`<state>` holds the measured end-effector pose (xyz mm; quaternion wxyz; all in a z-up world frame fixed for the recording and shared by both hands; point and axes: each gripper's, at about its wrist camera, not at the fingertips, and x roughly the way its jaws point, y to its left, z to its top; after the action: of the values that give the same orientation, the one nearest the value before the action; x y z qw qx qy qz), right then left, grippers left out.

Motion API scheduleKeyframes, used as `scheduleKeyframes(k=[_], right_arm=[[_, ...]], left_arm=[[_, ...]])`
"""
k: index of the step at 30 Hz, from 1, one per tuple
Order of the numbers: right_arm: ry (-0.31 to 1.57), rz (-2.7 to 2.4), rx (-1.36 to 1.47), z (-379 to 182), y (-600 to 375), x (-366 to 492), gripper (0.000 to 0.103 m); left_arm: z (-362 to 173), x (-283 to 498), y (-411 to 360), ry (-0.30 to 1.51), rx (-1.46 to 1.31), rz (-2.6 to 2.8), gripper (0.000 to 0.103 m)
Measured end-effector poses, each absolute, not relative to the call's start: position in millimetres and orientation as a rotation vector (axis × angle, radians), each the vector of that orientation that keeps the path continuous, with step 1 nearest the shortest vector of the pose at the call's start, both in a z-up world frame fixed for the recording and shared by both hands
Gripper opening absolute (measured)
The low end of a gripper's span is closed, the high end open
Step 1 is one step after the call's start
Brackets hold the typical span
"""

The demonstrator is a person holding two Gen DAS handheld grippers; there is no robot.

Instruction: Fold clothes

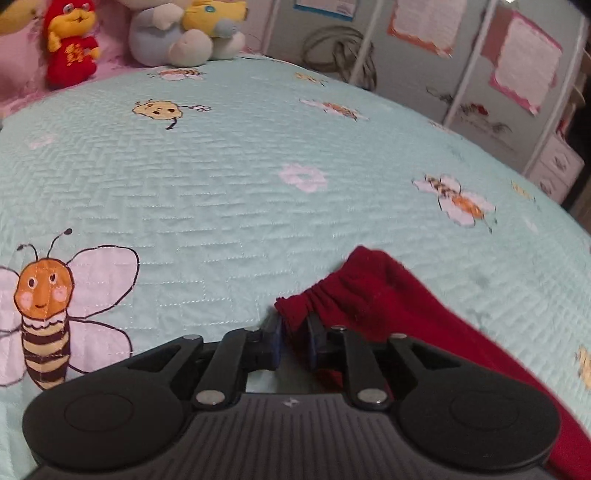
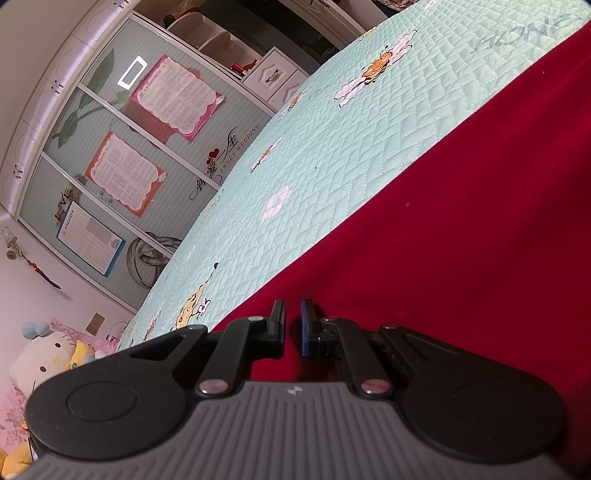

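A dark red garment with a gathered elastic edge lies on the mint quilted bedspread. My left gripper is shut on the gathered corner of the red garment and holds it just above the bed. In the right wrist view the same red garment spreads wide across the bedspread. My right gripper is shut on a fold of the red cloth, with its fingers close together.
Plush toys and a red doll sit at the head of the bed. A wardrobe with posters stands beside the bed, past its far edge. More plush toys show low left in the right wrist view.
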<state>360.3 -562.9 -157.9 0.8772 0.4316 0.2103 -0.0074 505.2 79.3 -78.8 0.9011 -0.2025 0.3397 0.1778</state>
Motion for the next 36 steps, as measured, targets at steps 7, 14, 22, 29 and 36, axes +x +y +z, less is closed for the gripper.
scheduleKeyframes(k=[7,14,22,29,36], right_arm=[[0.439,-0.016,0.901,-156.4,-561.9,360.3,0.007],[0.438,-0.016,0.901,-156.5,-561.3,360.8,0.007],[0.437,-0.015,0.902,-155.7,-560.0,360.1,0.007],[0.437,-0.014,0.902,-155.6,-560.7,361.0,0.007],[0.437,-0.017,0.898,-154.8,-560.8,362.6,0.007]], left_arm=[[-47.2,496.5,48.8,0.555,-0.327,0.319,0.045],[-26.9,500.4,27.1,0.472,-0.248,0.289,0.045],[-41.3,543.9,33.3,0.588,-0.213,0.321,0.053],[-53.5,576.6,33.6,0.663,-0.152,0.364,0.065],[-70.6,575.1,31.1,0.741,-0.054,0.361,0.06]])
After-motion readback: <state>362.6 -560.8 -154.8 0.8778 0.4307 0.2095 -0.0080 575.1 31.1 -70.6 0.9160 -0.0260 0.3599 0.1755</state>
